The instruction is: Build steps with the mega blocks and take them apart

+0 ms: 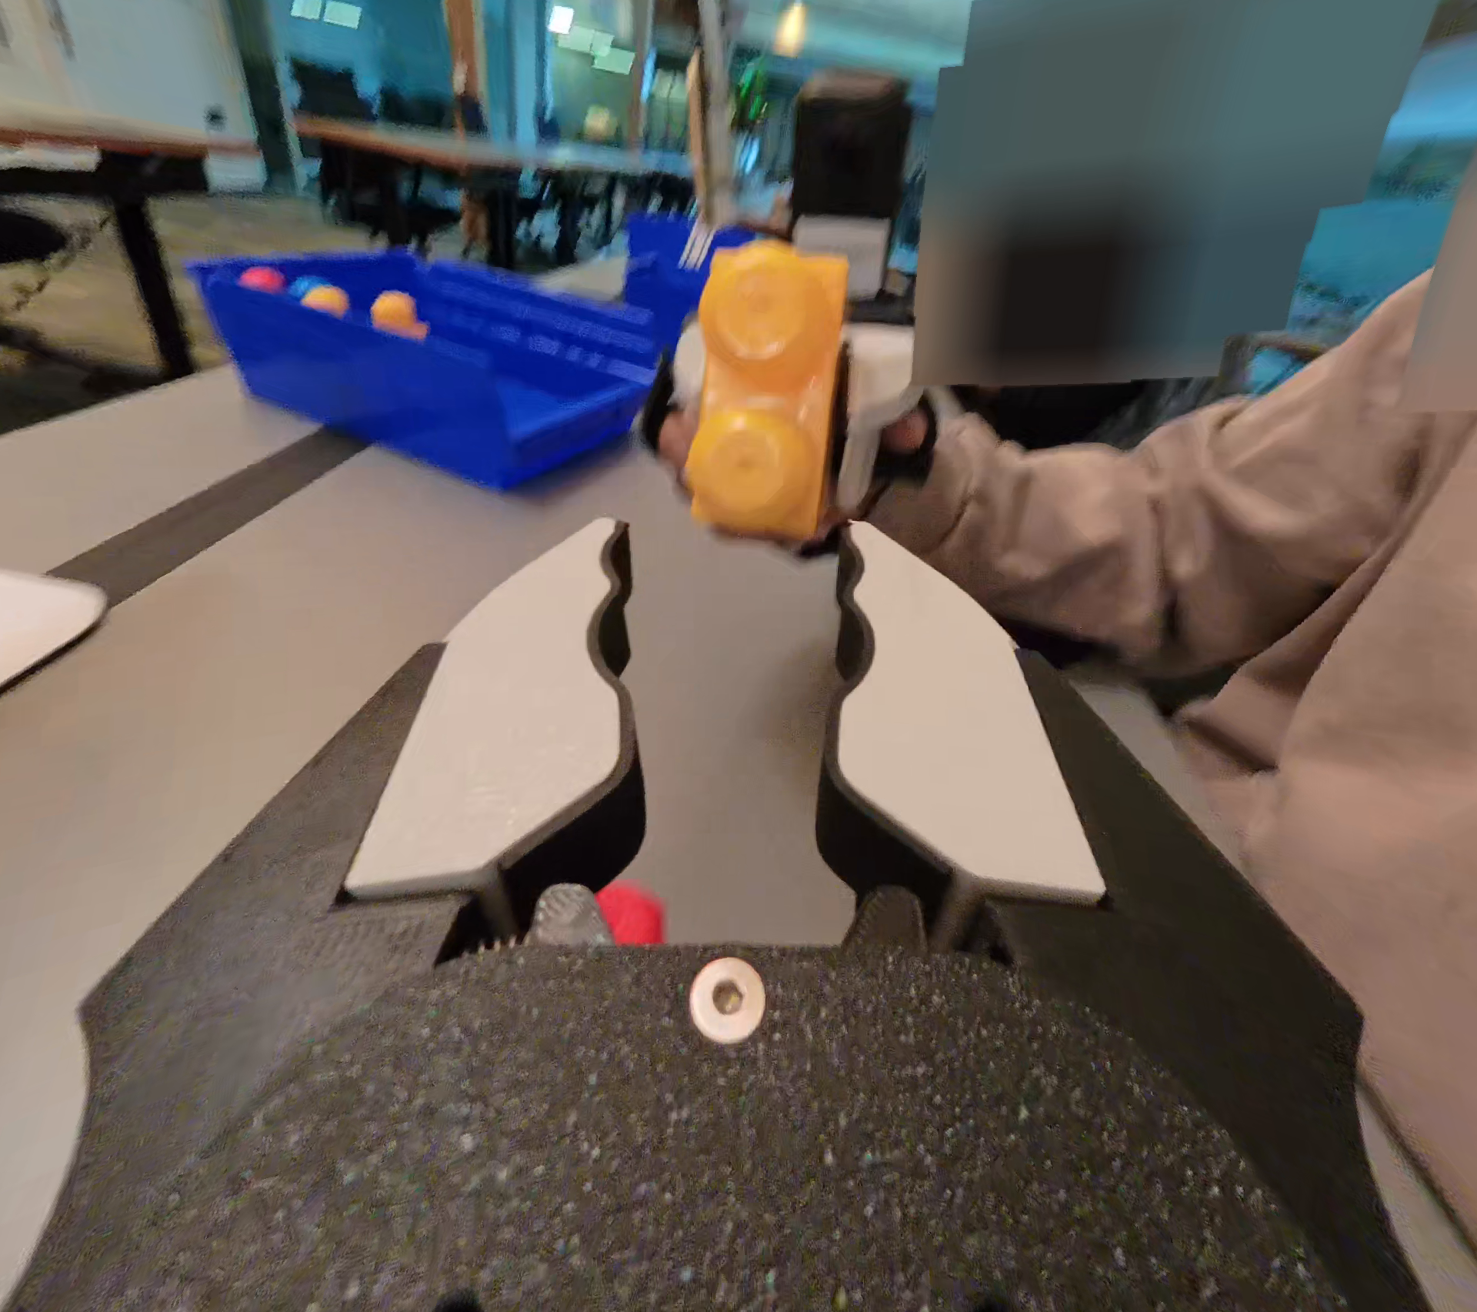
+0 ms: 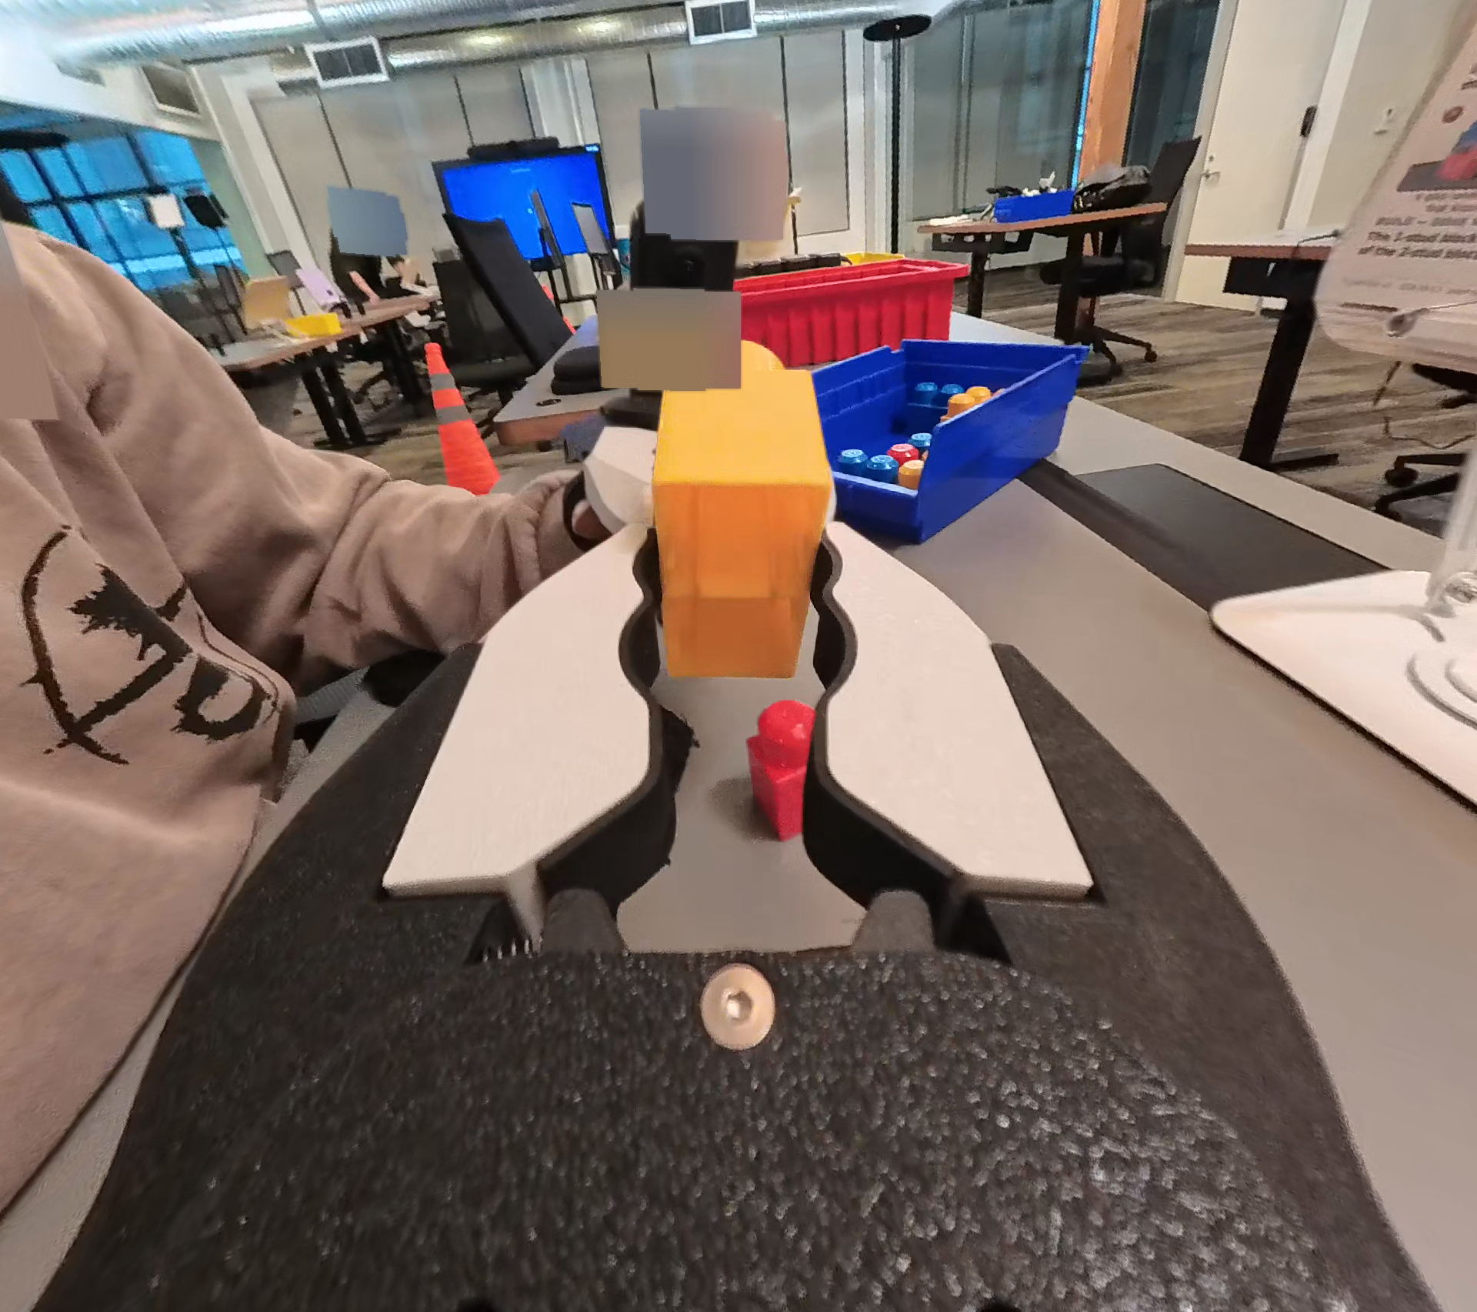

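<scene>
One orange block (image 2: 739, 538), one red block (image 2: 779, 766), two blue bins (image 1: 447, 378).

White-fingered black claw (image 2: 739, 554), beige sleeve (image 2: 384, 554)

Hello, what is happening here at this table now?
A person works with two hand-held grippers. The right gripper holds an orange block up in the air. The left gripper is open and empty, pointing at it. A small red block stands on the table; more blocks lie in the blue bin.

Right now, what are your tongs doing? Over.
Left tongs open, empty. Right tongs shut on orange block, held above table. Red block below. Nothing blocking.
</scene>
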A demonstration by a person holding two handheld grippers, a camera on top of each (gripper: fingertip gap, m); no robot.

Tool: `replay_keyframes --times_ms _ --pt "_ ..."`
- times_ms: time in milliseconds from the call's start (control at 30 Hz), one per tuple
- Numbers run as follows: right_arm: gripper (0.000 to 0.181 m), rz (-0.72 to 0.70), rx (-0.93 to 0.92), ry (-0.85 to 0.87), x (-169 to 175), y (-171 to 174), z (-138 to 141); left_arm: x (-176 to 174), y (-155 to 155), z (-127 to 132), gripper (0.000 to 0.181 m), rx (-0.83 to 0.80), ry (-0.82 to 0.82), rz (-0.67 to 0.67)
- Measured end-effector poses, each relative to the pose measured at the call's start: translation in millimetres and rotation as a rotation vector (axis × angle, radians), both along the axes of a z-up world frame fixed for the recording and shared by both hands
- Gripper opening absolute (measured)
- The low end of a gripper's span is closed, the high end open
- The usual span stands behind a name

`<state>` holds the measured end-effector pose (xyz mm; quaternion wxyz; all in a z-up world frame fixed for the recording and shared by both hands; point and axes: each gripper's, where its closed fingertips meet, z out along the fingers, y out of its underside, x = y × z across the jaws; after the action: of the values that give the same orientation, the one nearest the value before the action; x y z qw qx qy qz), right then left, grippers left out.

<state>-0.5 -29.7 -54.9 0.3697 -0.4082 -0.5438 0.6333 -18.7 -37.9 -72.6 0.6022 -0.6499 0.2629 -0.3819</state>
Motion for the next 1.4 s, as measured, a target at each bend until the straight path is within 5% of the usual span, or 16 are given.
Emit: replay_keyframes --times_ms 133,333,600,767,933,1400 --pt "0.036 -0.051 0.012 -0.050 10.5 27.2 -10.1 -35.5 4.4 -45.8 0.051 -0.147 0.372 0.105" --pt "0.036 -0.092 0.008 -0.087 14.2 45.2 -21.3 -45.6 -18.6 -126.5 0.056 -0.448 0.778 0.039" --pt "0.036 -0.072 0.053 -0.152 10.0 38.7 -37.2 -44.4 -3.2 -151.2 0.037 -0.469 0.931 0.091" --pt "0.036 -0.052 0.021 -0.121 12.1 38.5 -33.9 -40.0 21.9 -72.2 0.037 -0.266 0.374 0.164" --pt "0.036 0.008 -0.019 -0.073 12.4 26.3 -25.9 -40.6 13.4 8.1 0.037 -0.034 -0.105 0.106" --pt "0.036 0.067 -0.159 0.063 6.6 7.2 -0.1 0.4 2.4 22.0 0.037 -0.013 -0.271 -0.023"
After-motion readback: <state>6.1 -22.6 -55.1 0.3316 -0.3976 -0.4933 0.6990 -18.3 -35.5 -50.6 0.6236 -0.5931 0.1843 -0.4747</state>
